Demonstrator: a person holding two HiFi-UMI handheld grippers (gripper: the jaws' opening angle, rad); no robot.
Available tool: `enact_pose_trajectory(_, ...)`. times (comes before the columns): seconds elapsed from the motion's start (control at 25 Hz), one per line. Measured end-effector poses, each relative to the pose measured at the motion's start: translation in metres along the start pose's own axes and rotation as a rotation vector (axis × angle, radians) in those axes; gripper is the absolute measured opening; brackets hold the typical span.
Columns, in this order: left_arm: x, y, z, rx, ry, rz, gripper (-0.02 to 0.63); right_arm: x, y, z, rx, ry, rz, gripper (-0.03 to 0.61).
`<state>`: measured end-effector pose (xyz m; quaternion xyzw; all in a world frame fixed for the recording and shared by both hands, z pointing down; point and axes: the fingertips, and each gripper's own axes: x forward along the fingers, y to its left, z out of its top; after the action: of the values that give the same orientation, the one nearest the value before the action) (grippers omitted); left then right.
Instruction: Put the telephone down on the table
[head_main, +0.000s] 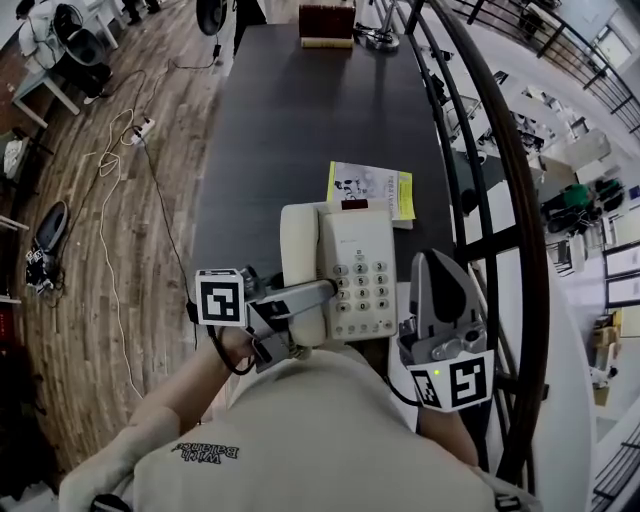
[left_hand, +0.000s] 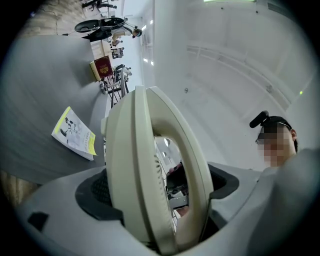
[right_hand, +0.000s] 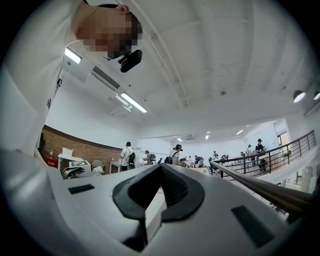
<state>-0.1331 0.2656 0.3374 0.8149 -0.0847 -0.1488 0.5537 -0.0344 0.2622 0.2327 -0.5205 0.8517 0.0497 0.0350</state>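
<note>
A cream push-button telephone (head_main: 358, 270) lies flat on the near end of the dark table (head_main: 300, 120). Its handset (head_main: 300, 262) rests along the phone's left side. My left gripper (head_main: 318, 294) reaches in from the left, rolled on its side, with its jaws spread wide around the handset (left_hand: 150, 165). The dark pads (left_hand: 95, 192) sit close on either side, and I see no clear squeeze. My right gripper (head_main: 440, 262) hovers just right of the phone and points forward. In the right gripper view its jaws (right_hand: 160, 169) are shut with nothing between them.
A yellow-edged booklet (head_main: 372, 188) lies just beyond the phone, also in the left gripper view (left_hand: 75, 132). A dark red box (head_main: 327, 22) stands at the table's far end. A curved black railing (head_main: 500, 200) runs along the right. Wooden floor with cables (head_main: 120, 170) lies left.
</note>
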Motion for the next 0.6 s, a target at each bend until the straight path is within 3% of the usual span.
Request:
enact_pose_trajectory(0.36,0.018,0.012,-0.001,-0.007,0.012,0.030,0.499,0.008,0.004,-0.007,-0.011,0.014,0.052,0.002)
enact_pose_trajectory(0.6,0.032,0.019,-0.005,-0.070,-0.014,0.035,0.499,0.005,-0.009,-0.014,-0.004,0.027,0.069,0.002)
